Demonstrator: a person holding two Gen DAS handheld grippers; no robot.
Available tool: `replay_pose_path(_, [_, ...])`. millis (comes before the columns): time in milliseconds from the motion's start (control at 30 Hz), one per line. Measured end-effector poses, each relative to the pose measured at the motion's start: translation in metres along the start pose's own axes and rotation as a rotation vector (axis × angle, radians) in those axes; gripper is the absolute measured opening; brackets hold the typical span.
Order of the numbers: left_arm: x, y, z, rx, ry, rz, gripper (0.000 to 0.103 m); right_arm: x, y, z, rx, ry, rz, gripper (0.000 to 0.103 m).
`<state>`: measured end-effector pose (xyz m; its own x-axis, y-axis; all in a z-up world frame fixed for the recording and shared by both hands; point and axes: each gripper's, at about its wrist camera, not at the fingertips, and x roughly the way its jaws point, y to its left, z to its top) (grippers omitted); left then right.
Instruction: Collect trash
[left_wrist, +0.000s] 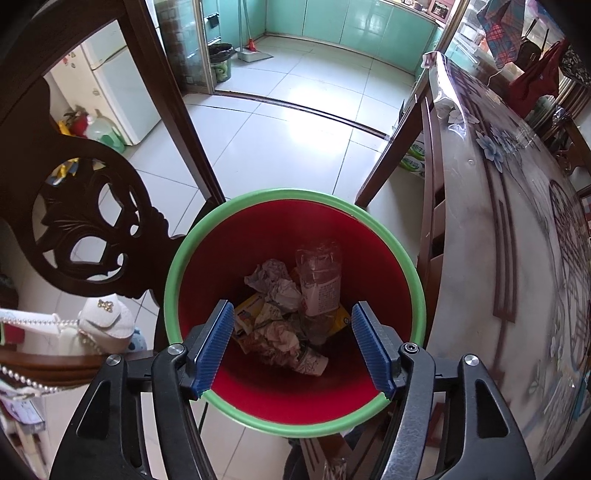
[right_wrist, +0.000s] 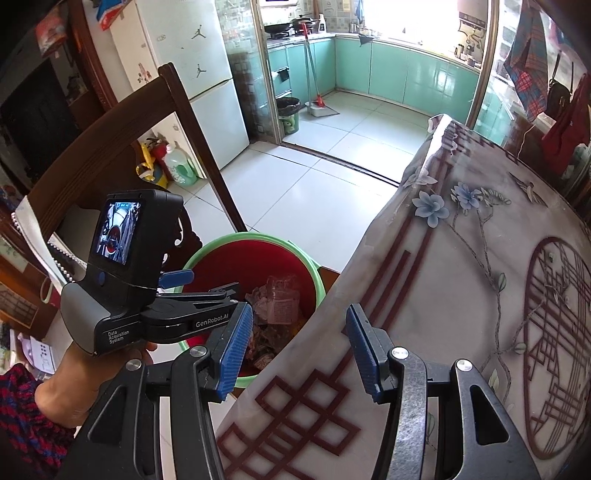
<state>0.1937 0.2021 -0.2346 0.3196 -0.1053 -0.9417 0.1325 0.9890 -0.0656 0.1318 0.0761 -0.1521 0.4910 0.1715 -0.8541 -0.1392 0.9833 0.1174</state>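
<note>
Left gripper first: its blue ribbed fingers stand wide apart with nothing between them, poised straight over the mouth of the red plastic bin with the green rim. Down in the bin, at the centre of the left wrist view, lies the trash: a clear crushed plastic bottle with a white label, crumpled white paper, a yellow wrapper and a small printed paper cup on its side.

Crowding the bin on the left of the frame is a dark carved wooden chair back, touching or nearly touching the rim; a white handbag with a pearl chain sits at lower left. On the right edge runs the bench, covered in a glossy cloth printed with blue flowers and dark red lattice, its side just beside the bin.

Over to the right wrist view: the right gripper hangs with its blue fingers about half open and empty, above the bench's near edge at lower centre. At left, a hand in a red-and-blue knitted sleeve holds the left gripper's black body over the bin.

Farther up, pale floor tiles lead to teal kitchen cabinets, a red broom with dustpan, a second dark bin and a white fridge.
</note>
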Motion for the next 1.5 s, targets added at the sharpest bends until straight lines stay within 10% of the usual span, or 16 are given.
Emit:
replay_pose_path(267, [-0.059, -0.019, -0.034, -0.077, -0.064, 0.012, 0.069, -0.036, -0.025, -0.027, -0.038, -0.042, 0.032, 0.055])
replay_pose_path(700, [-0.221, -0.124, -0.097, -0.108, -0.531, -0.012, 0.103, -0.174, -0.108, -0.089, -0.025, -0.266, -0.005, 0.074])
replay_pose_path(1033, [-0.286, -0.175, -0.121, -0.128, -0.826, 0.033, 0.103, -0.268, -0.141, -0.111, 0.037, -0.568, -0.097, 0.098])
replay_pose_path(1500, [-0.298, -0.2, -0.13, -0.085, -0.824, 0.098, 0.103, -0.296, -0.154, -0.116, 0.134, -0.631, -0.191, 0.101])
